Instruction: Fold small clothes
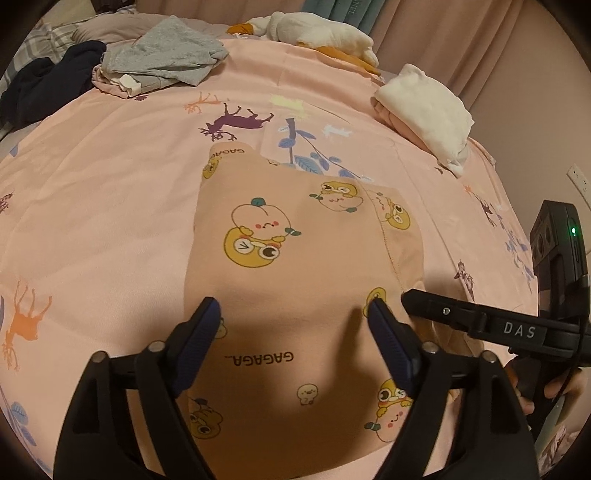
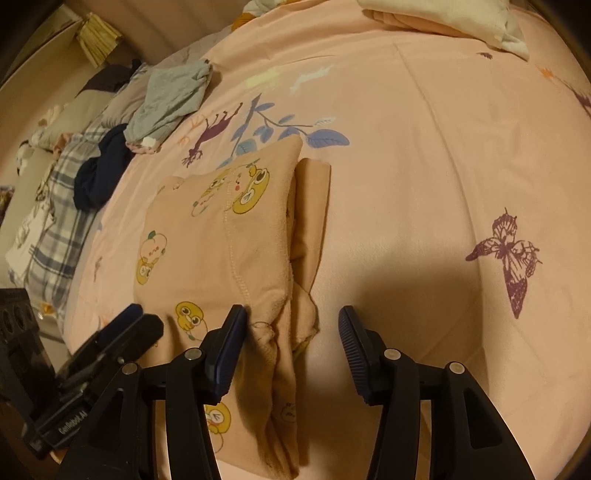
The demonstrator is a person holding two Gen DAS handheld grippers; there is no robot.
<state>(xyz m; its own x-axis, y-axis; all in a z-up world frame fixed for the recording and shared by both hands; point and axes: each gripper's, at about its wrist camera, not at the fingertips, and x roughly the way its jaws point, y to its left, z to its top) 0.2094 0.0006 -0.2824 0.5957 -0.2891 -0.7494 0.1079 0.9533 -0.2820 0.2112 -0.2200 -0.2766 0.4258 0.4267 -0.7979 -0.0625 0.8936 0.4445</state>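
A small peach garment (image 1: 288, 266) with yellow cartoon prints and "GAGAGA" lettering lies flat and partly folded on the pink bedsheet (image 1: 110, 192). My left gripper (image 1: 293, 314) is open and empty, its fingers spread just above the garment's near part. In the right wrist view the same garment (image 2: 221, 236) shows its folded right edge and a loose sleeve. My right gripper (image 2: 291, 325) is open and empty, hovering over that right edge. The right gripper also shows at the right of the left wrist view (image 1: 480, 325).
A grey garment (image 1: 166, 55) and a dark navy one (image 1: 48, 85) lie in a pile at the back left. Folded cream clothes (image 1: 424, 107) sit at the back right. A white plush toy (image 1: 317, 33) lies at the far edge. A curtain and wall stand behind.
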